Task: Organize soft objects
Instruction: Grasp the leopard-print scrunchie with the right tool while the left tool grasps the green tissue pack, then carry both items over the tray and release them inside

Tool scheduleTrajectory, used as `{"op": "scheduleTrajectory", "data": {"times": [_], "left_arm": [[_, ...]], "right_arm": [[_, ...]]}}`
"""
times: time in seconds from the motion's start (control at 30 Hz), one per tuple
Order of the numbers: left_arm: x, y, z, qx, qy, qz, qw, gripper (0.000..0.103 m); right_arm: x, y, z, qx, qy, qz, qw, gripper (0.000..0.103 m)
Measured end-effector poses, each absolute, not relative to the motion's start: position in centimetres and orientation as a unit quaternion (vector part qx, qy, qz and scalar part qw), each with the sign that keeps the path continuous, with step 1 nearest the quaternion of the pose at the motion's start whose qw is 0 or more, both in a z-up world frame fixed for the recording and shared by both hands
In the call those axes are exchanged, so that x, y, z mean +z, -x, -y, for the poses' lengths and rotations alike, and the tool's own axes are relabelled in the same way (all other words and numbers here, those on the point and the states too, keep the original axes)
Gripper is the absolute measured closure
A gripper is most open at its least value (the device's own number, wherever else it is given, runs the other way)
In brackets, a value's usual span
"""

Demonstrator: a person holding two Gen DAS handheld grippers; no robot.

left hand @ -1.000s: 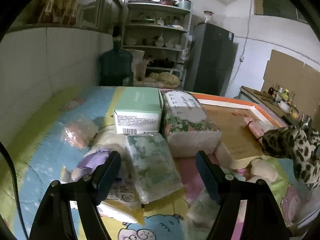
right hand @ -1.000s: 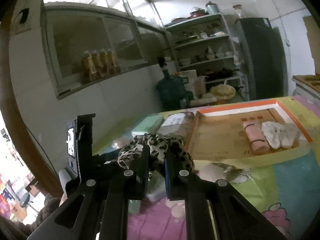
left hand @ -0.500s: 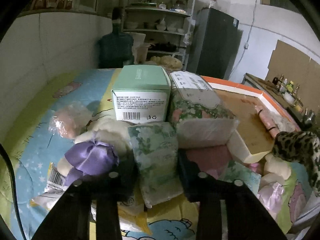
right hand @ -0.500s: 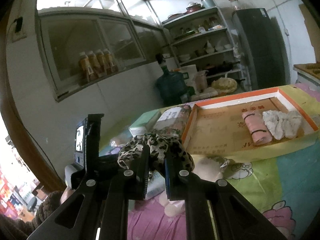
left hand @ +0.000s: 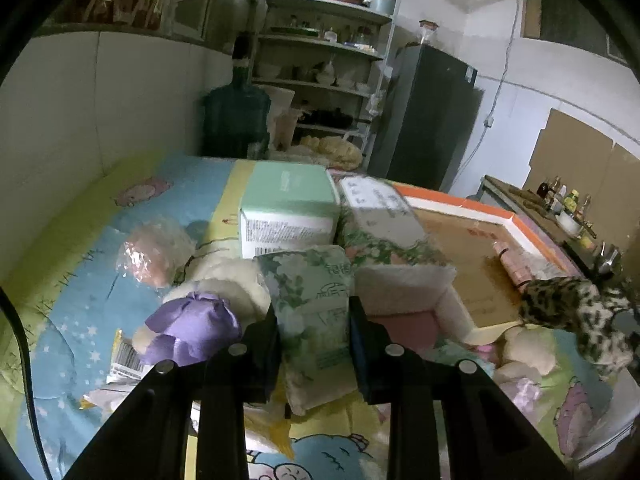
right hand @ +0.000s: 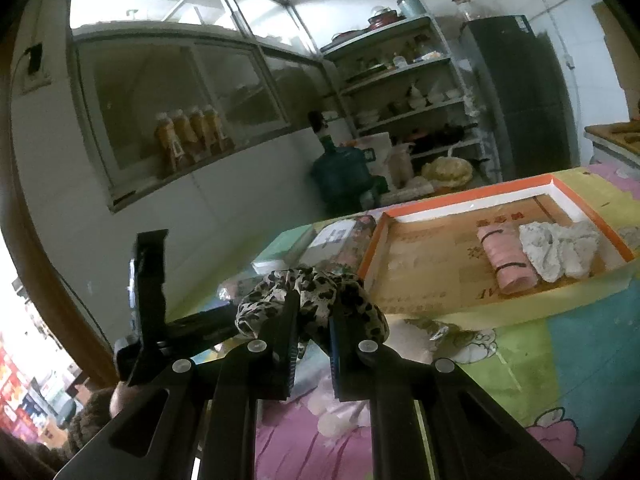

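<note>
My left gripper (left hand: 314,320) is shut on a green floral tissue pack (left hand: 312,308) among soft things on the colourful sheet. My right gripper (right hand: 314,320) is shut on a leopard-print cloth (right hand: 316,292) and holds it above the sheet; the cloth also shows at the right of the left wrist view (left hand: 576,312). An orange-rimmed cardboard tray (right hand: 472,204) holds a pink roll (right hand: 508,260) and a grey-white cloth (right hand: 560,248). The tray also shows in the left wrist view (left hand: 480,208).
A mint box (left hand: 288,204) and a large floral tissue pack (left hand: 384,224) stand behind the left gripper. A purple bow on a cream plush (left hand: 192,320) and a wrapped pink item (left hand: 156,252) lie left. A wall, shelves (left hand: 320,64) and a fridge (left hand: 424,120) are behind.
My left gripper closed from wide open onto the green floral tissue pack and moved in closer. My right gripper kept the leopard cloth and shifted slightly, so the tray sits closer.
</note>
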State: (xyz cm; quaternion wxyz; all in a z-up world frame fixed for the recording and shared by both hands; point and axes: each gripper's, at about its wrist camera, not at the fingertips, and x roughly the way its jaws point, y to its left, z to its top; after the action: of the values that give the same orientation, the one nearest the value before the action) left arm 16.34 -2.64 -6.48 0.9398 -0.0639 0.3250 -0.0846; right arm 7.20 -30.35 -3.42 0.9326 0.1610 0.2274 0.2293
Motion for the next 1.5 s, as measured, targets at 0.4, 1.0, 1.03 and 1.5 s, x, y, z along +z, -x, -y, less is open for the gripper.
{"op": "scheduleTrajectory", "data": {"times": [0.4, 1.0, 1.03, 1.5], "left_arm": [[-1.4, -13.4, 6.0, -0.136, 0.050, -0.265, 0.953, 0.073], [2.3, -16.0, 14.2, -0.207, 0.037, -0.258, 0.943, 0.073], [2.5, -16.3, 14.6, -0.210, 0.038, -0.259, 0.942, 0.073], [2.2, -20.9, 21.5, -0.221, 0.042, -0.291, 0.930, 0.073]], "right_arm": [[-2.3, -6.5, 32.0, 0.207, -0.158, -0.210, 0.942, 0.090], [1.3, -8.6, 37.9, 0.126, -0.121, -0.173, 0.969, 0.090], [1.4, -8.9, 38.3, 0.122, -0.118, -0.173, 0.970, 0.090], [2.2, -13.8, 43.3, 0.085, -0.094, -0.198, 0.972, 0.090]]}}
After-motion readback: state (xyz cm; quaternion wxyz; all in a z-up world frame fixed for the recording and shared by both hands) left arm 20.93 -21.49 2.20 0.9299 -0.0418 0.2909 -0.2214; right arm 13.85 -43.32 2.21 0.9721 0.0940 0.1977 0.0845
